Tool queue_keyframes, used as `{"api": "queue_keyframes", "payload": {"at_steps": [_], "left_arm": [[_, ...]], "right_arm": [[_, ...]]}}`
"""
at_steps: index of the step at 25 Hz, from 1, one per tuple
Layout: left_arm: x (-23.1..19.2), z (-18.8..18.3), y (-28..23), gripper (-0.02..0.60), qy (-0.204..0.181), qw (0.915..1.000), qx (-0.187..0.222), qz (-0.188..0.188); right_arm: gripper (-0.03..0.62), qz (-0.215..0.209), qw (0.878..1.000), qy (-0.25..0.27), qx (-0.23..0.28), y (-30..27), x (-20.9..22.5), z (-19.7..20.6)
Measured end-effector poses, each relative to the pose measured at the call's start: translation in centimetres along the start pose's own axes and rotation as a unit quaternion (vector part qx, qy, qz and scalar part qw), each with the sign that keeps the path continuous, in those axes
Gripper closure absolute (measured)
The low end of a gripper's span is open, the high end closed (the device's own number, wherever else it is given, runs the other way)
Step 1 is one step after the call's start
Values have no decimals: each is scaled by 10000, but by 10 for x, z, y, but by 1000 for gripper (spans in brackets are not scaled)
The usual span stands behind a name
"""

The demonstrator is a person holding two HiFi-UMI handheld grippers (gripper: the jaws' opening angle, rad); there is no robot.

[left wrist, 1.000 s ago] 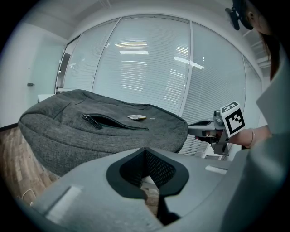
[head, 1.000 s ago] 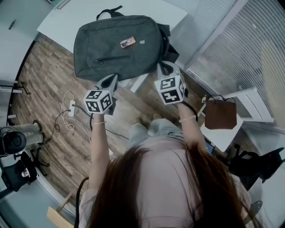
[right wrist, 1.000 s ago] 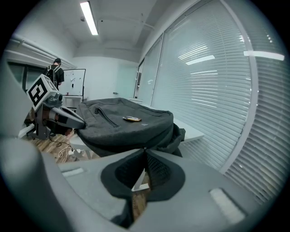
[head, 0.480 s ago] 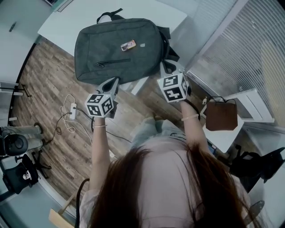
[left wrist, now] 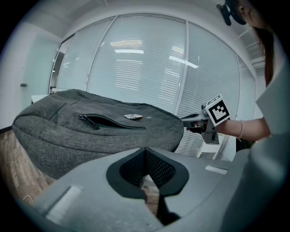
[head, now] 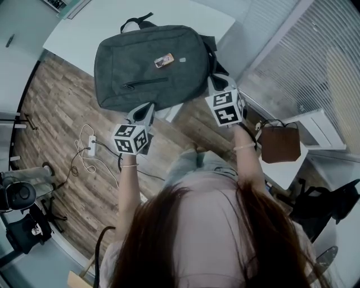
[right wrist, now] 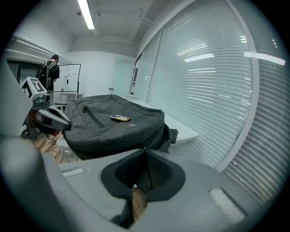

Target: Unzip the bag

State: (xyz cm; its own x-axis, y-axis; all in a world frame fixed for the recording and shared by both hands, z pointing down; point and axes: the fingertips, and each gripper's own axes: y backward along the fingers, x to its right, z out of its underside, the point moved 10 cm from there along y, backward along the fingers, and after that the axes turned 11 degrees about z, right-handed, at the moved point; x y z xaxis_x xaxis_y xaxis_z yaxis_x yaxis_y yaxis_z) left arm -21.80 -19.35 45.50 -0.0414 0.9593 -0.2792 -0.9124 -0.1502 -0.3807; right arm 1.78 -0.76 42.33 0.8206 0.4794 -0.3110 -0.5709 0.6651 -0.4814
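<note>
A grey backpack [head: 152, 64] lies flat on the white table [head: 185, 17], its near edge hanging over the table's edge. The front pocket zipper [head: 145, 83] runs across its face, with a small tag [head: 164, 60] above it. My left gripper [head: 146, 108] is shut and empty, its tip just at the bag's near edge. To the right, my right gripper [head: 216, 84] is also shut and empty, beside the bag's near right corner and straps. The left gripper view shows the backpack [left wrist: 90, 131] and zipper [left wrist: 108, 122] beyond the shut left gripper [left wrist: 145, 149]. The right gripper [right wrist: 145, 149] faces the backpack [right wrist: 113, 124].
A brown bag [head: 279, 144] sits on a white stand at the right, by the window blinds. A power strip with cables [head: 90, 147] lies on the wood floor at the left. Black equipment [head: 19, 197] stands at the lower left. A person [right wrist: 50, 70] stands far back.
Both grippers have shifted a little. The right one has moved right and farther away, beside the bag's corner; the left one has drifted slightly right. Both stay shut.
</note>
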Motion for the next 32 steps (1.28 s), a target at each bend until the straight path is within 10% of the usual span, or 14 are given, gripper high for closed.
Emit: {"api": "queue_keyframes", "payload": {"at_steps": [32], "left_arm": [[-2, -1, -1, 572, -83, 9997, -126, 193]], "right_arm": [[582, -823, 9950, 512, -227, -32, 37, -24]]}}
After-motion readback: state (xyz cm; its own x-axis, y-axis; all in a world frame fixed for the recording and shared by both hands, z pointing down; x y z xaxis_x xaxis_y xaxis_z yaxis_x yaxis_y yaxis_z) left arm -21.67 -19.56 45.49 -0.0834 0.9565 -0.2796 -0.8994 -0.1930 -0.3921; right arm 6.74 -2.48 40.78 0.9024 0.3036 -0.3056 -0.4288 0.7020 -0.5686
